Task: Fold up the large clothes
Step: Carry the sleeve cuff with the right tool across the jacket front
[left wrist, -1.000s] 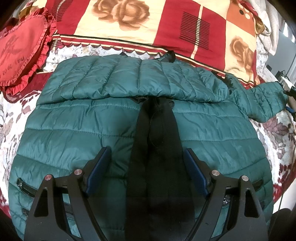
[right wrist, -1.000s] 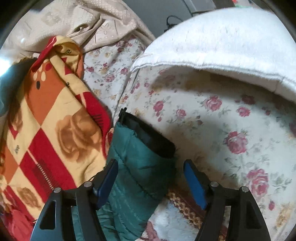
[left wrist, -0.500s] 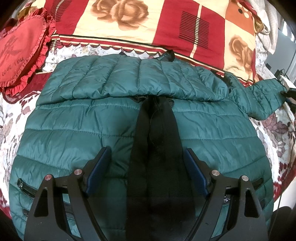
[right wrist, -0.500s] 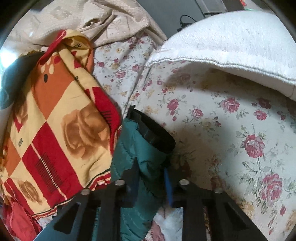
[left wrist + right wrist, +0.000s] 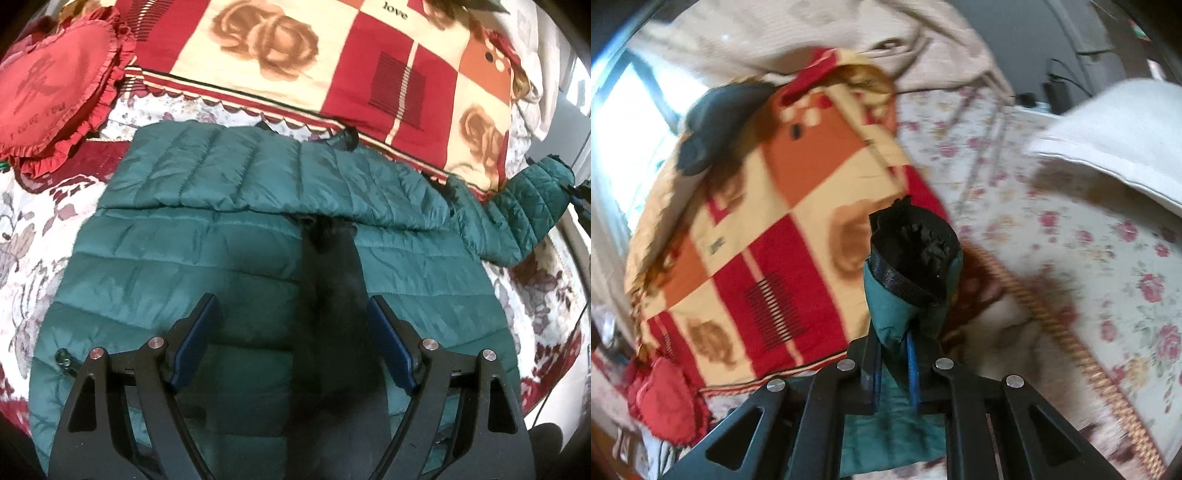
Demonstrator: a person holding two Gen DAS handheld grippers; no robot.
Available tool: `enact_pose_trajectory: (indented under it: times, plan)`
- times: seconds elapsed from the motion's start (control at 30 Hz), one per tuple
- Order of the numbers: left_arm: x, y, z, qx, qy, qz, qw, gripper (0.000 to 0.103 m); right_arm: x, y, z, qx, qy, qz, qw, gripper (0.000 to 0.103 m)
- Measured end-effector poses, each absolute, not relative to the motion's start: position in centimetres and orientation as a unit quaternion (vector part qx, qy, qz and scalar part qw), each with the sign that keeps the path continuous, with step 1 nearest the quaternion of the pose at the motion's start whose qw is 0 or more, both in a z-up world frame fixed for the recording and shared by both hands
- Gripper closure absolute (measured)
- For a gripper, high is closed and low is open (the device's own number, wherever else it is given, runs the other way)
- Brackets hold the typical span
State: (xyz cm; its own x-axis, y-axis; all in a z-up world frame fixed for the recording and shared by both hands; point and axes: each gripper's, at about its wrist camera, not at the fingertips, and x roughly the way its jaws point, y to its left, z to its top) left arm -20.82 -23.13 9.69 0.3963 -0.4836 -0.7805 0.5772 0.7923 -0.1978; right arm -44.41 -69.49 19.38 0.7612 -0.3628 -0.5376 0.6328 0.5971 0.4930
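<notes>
One sleeve of the green puffer jacket (image 5: 229,258) is already folded across the chest, lying flat over the upper part of the body, so the fold is begun but far from finished. The jacket lies spread on the flowered bedsheet (image 5: 33,229), front side up, with its black centre strip (image 5: 332,295) running toward the camera, and a red-and-cream rose blanket (image 5: 332,62) is just behind its collar. The other sleeve (image 5: 517,210) is not yet laid over – in the left wrist view it reaches out to the side, off the body. The right gripper (image 5: 894,354) has just been closing and now pinches this sleeve near its black cuff (image 5: 912,258), the green cloth squeezed between the two blue pads, with the cuff standing up above the jaws. The left gripper (image 5: 291,347) hovers over the lower front of the jacket with its jaws wide and nothing between them. What is left, in my judgement: to bring the held sleeve across the chest, and then to fold the body itself – the lower part is still fully open
</notes>
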Motion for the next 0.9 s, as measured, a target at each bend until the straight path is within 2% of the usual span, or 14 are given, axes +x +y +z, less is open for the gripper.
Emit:
enact_pose_trajectory:
  times: [0.4, 0.9]
  plan:
    - [-20.5, -20.0, 11.8, 0.038, 0.430, -0.313, 0.846, 0.021, -37.0, -61.2, 21.2, 0.303, 0.244, -0.213, 0.896, 0.093]
    - [-15.8, -17.5, 10.9, 0.038, 0.434, -0.240, 0.867, 0.021, -29.1, -54.4, 19.3, 0.300, 0.283, -0.160, 0.897, 0.093]
